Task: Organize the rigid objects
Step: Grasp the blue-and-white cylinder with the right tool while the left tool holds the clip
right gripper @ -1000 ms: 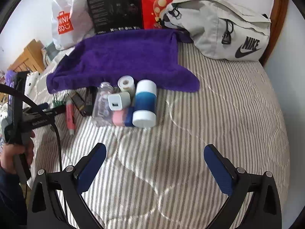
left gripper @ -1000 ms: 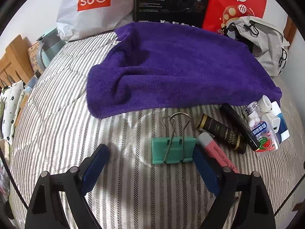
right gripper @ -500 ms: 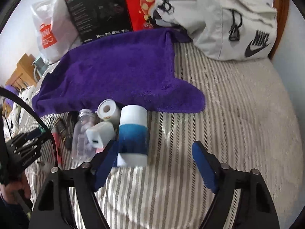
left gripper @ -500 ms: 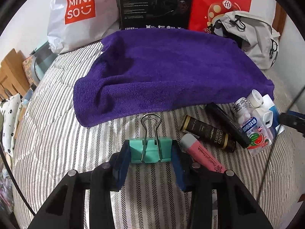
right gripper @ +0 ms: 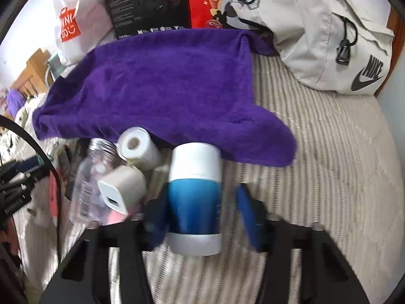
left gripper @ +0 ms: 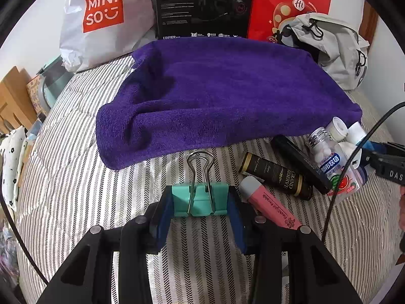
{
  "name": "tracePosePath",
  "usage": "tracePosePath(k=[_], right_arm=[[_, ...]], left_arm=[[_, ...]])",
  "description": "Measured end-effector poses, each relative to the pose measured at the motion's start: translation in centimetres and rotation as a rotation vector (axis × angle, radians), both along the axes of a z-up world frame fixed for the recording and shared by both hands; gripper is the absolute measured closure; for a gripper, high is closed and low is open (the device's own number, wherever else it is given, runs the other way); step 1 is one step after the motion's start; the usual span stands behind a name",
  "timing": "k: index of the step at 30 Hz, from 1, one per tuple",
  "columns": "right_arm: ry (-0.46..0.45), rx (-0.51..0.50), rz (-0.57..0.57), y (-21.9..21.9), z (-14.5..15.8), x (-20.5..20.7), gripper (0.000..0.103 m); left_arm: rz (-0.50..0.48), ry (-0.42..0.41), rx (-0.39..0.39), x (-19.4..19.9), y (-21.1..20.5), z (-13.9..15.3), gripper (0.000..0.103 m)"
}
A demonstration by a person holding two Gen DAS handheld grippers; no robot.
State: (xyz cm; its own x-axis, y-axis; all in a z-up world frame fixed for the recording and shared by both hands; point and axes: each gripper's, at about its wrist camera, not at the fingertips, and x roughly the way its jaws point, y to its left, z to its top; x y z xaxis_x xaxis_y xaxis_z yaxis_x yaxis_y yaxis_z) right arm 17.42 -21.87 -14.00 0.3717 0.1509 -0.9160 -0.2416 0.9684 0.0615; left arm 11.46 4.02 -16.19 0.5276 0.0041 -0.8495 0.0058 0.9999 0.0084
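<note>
Early days, I'd say: nothing sits on the purple towel (left gripper: 227,88) ahead of your fingers yet. Your left gripper (left gripper: 201,211) is clenched on the green clip (left gripper: 200,200); your right gripper (right gripper: 202,215) straddles the blue-and-white tube (right gripper: 195,197), but blur hides contact. The rest lies beside them on the bed (left gripper: 76,177).

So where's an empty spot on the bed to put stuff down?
Bare striped bedcover lies right of the blue-and-white container, below the grey Nike bag. More lies left of the teal binder clip, below the purple towel. It is crowded around the charger and clear bottle.
</note>
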Motion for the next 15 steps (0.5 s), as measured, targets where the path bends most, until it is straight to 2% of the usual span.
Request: tracePosePath(k=[3, 7, 8, 15], right_arm=[[0.006, 0.014, 0.001, -0.7, 0.0, 0.2, 0.067], [-0.033, -0.028, 0.017, 0.0, -0.1, 0.0, 0.067], [-0.036, -0.021, 0.013, -0.1, -0.1, -0.1, 0.067], [0.015, 0.077, 0.002, -1.8, 0.5, -0.3, 0.067]], left_arm=[[0.008, -0.01, -0.002, 0.0, 0.0, 0.0, 0.064], [0.007, -0.019, -0.003, -0.1, 0.0, -0.1, 0.064], [0.049, -0.04, 0.008, -0.2, 0.1, -0.1, 0.064], [0.046, -0.029, -0.022, -0.6, 0.5, 0.3, 0.064]])
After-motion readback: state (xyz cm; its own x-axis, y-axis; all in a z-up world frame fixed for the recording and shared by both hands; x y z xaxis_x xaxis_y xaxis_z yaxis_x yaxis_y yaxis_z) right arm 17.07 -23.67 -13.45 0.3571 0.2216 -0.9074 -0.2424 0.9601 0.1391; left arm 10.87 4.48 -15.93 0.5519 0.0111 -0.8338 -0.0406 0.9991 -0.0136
